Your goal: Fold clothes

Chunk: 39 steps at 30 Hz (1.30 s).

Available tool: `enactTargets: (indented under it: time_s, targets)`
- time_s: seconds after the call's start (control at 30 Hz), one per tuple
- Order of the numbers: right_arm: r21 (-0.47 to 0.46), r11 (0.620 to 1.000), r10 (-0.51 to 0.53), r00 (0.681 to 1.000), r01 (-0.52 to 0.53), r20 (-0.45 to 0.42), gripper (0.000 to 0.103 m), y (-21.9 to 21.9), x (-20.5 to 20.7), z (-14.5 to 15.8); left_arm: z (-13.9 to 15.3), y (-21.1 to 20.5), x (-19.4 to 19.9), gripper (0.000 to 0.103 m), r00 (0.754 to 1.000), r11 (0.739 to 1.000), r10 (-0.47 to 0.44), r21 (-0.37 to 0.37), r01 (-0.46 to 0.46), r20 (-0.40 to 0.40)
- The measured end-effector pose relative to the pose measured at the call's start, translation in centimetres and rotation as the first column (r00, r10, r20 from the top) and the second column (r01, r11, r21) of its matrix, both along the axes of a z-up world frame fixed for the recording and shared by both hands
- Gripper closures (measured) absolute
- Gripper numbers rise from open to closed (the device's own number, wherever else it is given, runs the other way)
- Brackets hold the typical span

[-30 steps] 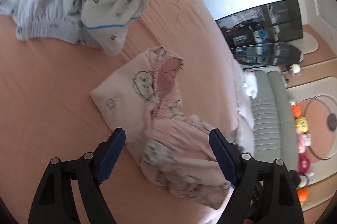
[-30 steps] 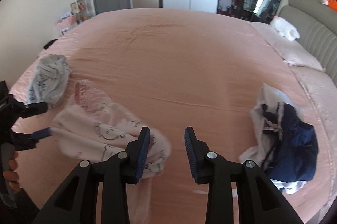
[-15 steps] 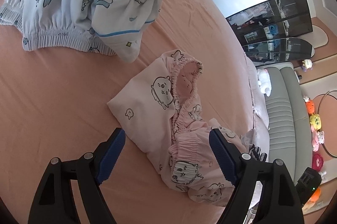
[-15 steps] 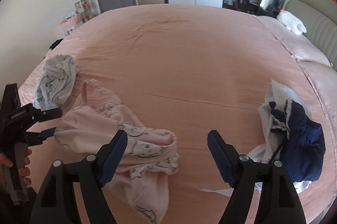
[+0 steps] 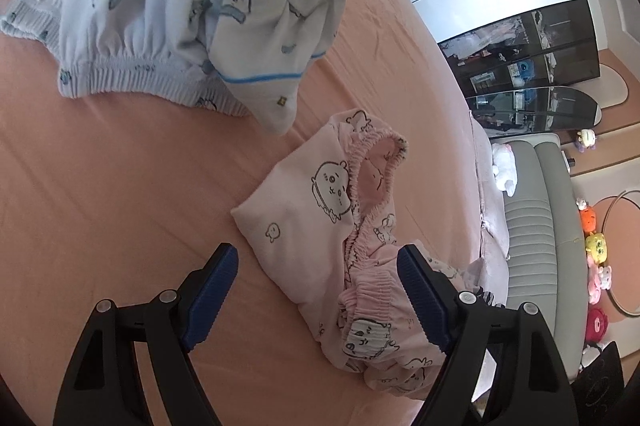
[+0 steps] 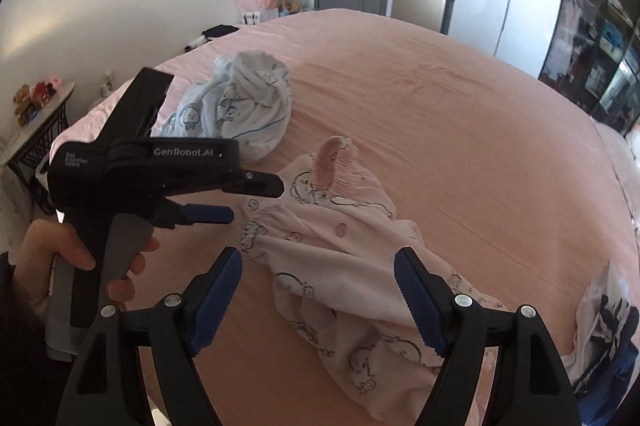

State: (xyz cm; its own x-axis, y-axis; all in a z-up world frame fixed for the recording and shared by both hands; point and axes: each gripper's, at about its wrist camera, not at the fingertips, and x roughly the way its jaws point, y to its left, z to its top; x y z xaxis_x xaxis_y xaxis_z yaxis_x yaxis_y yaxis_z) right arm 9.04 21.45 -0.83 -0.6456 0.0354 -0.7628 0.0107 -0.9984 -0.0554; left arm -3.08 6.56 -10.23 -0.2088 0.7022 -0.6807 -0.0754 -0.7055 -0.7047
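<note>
Pink bedding fills both views, and on it, near the edge closest to you, lies the pink printed garment you are working on; it is crumpled, its gathered waistband gaping and one end bunched up; I judge the fold on it has not begun. Your right gripper hangs over it with jaws spread wide and nothing pinched, the cloth lying below and between the pads without contact that I can see; your left gripper is likewise released and empty, hovering at the garment's near corner, and in the right wrist view your hand is wrapped round its handle. Just beyond sits the pale blue printed garment, also heaped and unfolded, its tip close to the pink one but apart from it; off to the right a navy and white bundle lies in a pile at the bed's edge. So nothing looks folded yet; three items appear to be left. For room, you have the broad bare middle of the bed ahead to spread the piece flat; mind the near edge under your grippers, where the pink cloth's lower end lies close to the drop.
</note>
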Motion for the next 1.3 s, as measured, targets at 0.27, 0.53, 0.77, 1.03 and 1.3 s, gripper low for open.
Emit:
enactTargets:
  time_s: [0.27,0.53,0.77,1.03,1.3]
  targets:
    - [0.256,0.959,0.129,0.992,-0.121,-0.015,0.025,-4.8,-1.9,-2.0,0.4,-1.8,-1.1,0.022,0.999,0.998,0.043,0.039,-0.042,-0.006]
    - [0.586,0.763,0.277,0.957,-0.273,0.085,0.025,-8.2,-3.5,-6.5,0.3,-2.4,-1.6,0.022,0.998,0.998,0.058,0.01,-0.058,-0.007]
    - [0.584,0.764,0.263,0.959,-0.275,0.107,0.077,-6.9,-4.0,-6.7,0.7,-1.2,-2.0,0.022,1.0,1.0,0.014,0.009,-0.013,-0.022]
    - [0.548,0.823,0.138,0.988,-0.152,0.067,0.078,-2.5,-2.5,-4.0,1.5,2.2,-2.5,0.022,0.988,0.987,-0.104,-0.136,0.087,-0.118]
    - [0.53,0.848,-0.039,0.998,0.003,0.058,0.078,3.4,-0.5,-2.8,1.0,7.6,-1.6,0.022,0.918,0.893,-0.328,-0.39,0.224,-0.224]
